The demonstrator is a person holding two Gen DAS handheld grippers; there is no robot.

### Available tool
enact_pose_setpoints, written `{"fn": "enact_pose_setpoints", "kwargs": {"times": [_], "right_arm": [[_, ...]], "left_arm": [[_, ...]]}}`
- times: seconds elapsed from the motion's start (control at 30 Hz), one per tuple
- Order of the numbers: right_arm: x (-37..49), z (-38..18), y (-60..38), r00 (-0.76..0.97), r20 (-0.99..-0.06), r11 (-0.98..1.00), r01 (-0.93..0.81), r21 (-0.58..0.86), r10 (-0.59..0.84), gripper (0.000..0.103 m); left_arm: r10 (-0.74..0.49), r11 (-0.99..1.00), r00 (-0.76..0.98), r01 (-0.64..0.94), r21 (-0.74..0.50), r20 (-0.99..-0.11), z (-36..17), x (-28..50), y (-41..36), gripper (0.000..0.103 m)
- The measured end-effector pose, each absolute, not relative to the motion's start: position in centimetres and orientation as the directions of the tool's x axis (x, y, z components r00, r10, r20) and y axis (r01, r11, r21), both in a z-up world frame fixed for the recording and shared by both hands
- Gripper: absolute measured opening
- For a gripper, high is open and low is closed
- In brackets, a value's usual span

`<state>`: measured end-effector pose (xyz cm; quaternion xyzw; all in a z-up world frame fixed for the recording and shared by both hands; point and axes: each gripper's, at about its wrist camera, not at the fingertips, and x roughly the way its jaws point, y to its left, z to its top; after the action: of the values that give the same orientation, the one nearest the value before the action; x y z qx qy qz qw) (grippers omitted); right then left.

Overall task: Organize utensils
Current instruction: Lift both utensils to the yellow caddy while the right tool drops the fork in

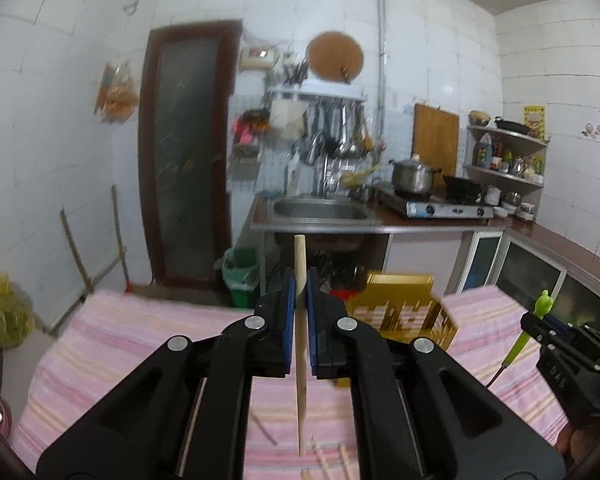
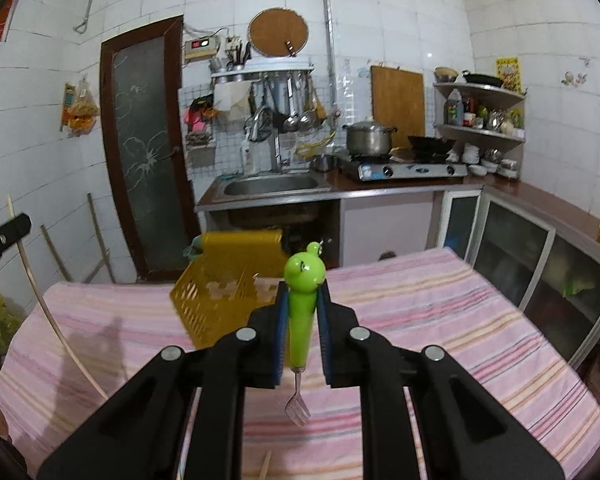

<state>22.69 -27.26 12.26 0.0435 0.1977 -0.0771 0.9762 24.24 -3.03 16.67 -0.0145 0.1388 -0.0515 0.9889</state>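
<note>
Gripping upright chopstick [image 1: 300, 344], left claw [image 1: 300, 292]; right claw [image 2: 302, 308] clamps green fork [image 2: 300, 320]; yellow basket [image 2: 220, 300] contents unclear.

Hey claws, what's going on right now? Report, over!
Left claw shut on a wooden chopstick. Right claw shut on a green frog fork. Yellow basket ahead on the striped cloth, path clear. Over.

We see a wooden chopstick [image 1: 301, 360] upright, a green frog-handled fork [image 2: 299, 320] tines-down, yellow slotted basket [image 2: 224, 292] on the striped bench [image 2: 440, 320]
</note>
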Motion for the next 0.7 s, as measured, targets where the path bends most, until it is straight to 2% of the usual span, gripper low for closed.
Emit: {"fn": "enact_pose_setpoints", "kwargs": {"times": [0.37,0.6,0.7], "right_arm": [[27.7,20.3,-28.5,0.946,-0.298,0.974,0.178,0.137,-0.131,0.014],[32.0,20.2,-28.1,0.949,-0.301,0.974,0.149,0.173,-0.092,0.014],[33.7,18.5,-27.7,0.942,-0.326,0.972,0.144,0.184,-0.078,0.014]], "left_arm": [[-0.207,0.977,0.964,0.196,-0.079,-0.167,23.8,29.1,-8.1,0.004],[-0.22,0.975,0.963,0.212,-0.068,-0.153,23.5,34.7,-10.8,0.004],[-0.237,0.97,0.952,0.221,-0.099,-0.195,21.6,37.7,-11.2,0.004]]}}
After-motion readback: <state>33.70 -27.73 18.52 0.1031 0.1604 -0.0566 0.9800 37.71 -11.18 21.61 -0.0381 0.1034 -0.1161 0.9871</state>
